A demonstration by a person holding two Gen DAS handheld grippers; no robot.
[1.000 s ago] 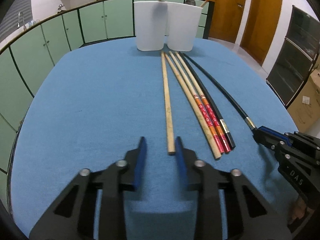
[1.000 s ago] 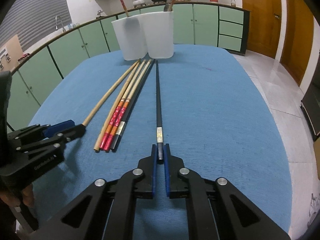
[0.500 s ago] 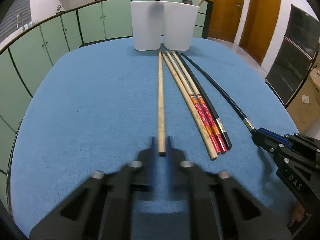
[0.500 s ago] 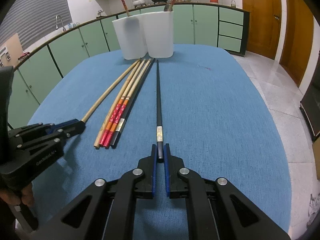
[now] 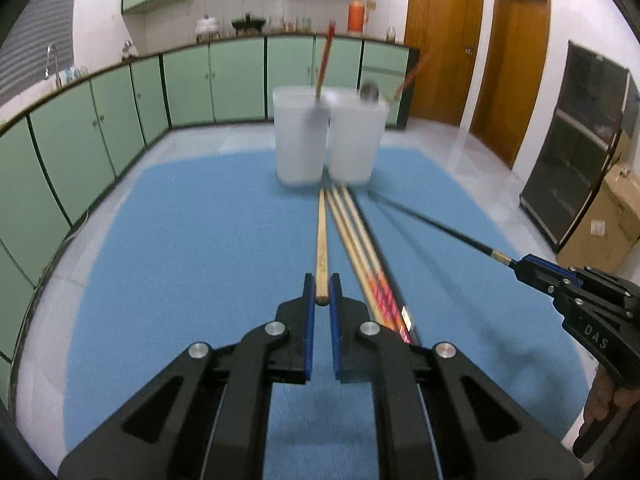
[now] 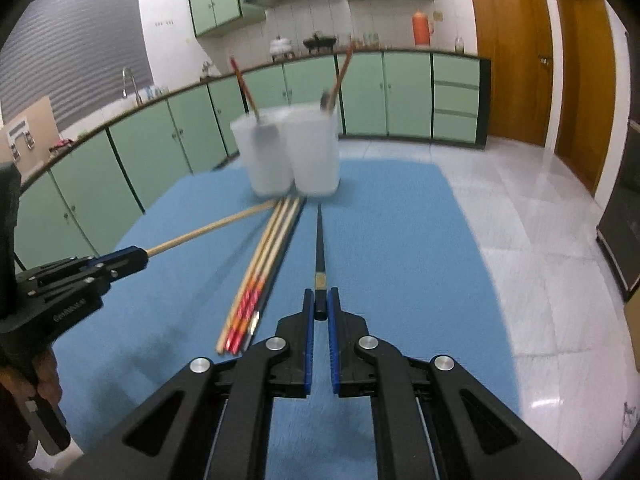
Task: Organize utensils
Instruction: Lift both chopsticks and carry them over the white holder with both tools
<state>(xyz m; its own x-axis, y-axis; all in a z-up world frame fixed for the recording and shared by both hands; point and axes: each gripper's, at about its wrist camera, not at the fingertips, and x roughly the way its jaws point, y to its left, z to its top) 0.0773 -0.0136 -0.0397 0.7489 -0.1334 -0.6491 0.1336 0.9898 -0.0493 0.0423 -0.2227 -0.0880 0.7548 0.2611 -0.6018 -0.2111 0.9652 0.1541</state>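
My left gripper point(image 5: 321, 289) is shut on the near end of a plain wooden chopstick point(image 5: 321, 240) and holds it lifted above the blue table point(image 5: 180, 240). My right gripper point(image 6: 320, 304) is shut on the near end of a black chopstick point(image 6: 319, 240), also lifted. Several more chopsticks point(image 5: 368, 264), some with red-orange ends, lie side by side on the table. Two white cups point(image 5: 300, 140) stand together at the far end, each holding a red chopstick. The left gripper also shows in the right wrist view point(image 6: 120, 262), and the right gripper in the left wrist view point(image 5: 532, 270).
Green cabinets point(image 5: 120, 120) run along the left and back. Wooden doors point(image 5: 480, 60) stand at the back right. A dark cabinet point(image 5: 580, 160) and a cardboard box point(image 5: 608, 216) sit on the floor to the right of the table.
My left gripper closed on the plain wooden chopstick. Both grippers have since risen from the table with their chopsticks, and the views now look down from higher up.
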